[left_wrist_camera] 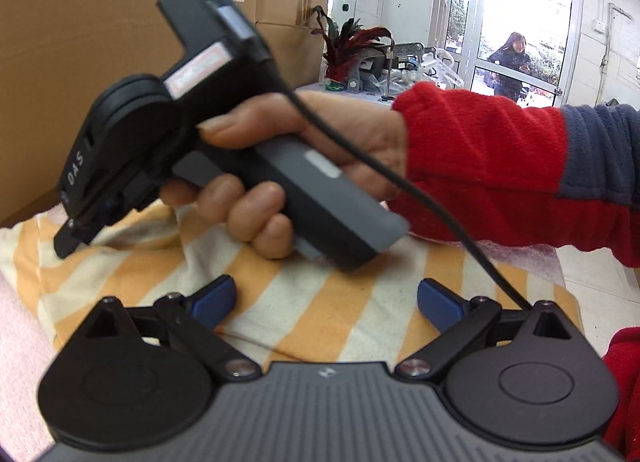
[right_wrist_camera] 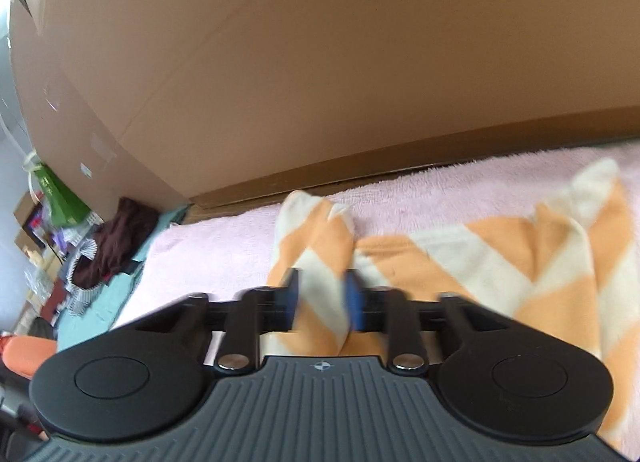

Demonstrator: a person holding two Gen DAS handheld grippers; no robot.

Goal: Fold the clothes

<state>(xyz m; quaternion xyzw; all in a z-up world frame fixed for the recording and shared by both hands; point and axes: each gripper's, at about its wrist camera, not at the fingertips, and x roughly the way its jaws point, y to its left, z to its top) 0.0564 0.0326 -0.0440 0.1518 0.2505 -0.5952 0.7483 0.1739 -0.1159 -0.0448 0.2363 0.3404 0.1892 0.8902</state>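
Left wrist view: your left tongs (left_wrist_camera: 326, 298) are spread and empty above the striped garment (left_wrist_camera: 320, 302) at lower centre; bring them down to an edge before folding.

Right wrist view: your right tongs (right_wrist_camera: 322, 300) pinch a bunched strip of garment at centre; keep tension. Cloth runs rightward across the pink blanket (right_wrist_camera: 224, 246), long axis roughly left-right.

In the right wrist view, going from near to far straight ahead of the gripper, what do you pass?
right gripper, shut on a fold of the orange-and-white striped garment → pink fleece blanket → brown ledge → cardboard box wall.
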